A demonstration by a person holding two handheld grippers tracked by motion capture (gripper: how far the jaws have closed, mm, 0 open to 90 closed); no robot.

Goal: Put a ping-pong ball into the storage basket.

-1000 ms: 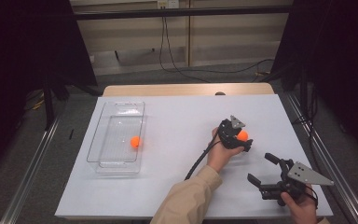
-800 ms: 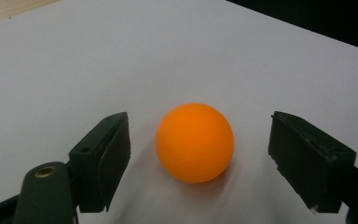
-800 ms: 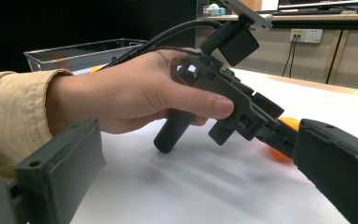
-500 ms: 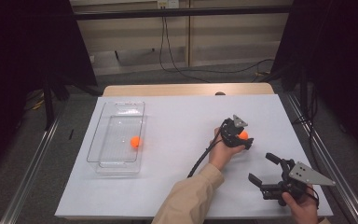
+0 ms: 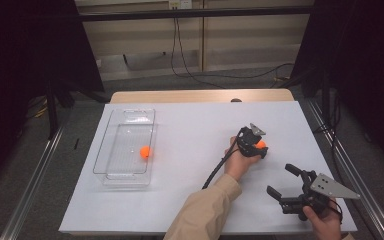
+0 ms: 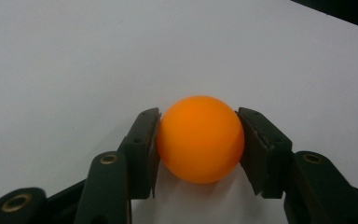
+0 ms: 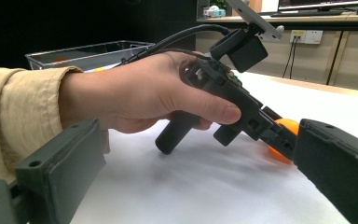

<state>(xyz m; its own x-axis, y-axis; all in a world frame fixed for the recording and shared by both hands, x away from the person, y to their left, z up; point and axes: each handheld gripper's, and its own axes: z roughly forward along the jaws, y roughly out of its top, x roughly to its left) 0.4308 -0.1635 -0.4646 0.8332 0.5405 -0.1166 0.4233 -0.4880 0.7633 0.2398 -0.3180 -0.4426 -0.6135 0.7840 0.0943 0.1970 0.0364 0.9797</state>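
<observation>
Even overhead light falls on the white table [image 5: 190, 130], which is bright while the floor and curtains around it stay dim. In the left gripper view the orange ball [image 6: 199, 139] is sharp, with a soft shadow beneath it. In the right gripper view the near jaws are blurred.

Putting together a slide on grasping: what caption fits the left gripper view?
The left gripper clamps an orange ball between its two black jaws on the white table.
</observation>
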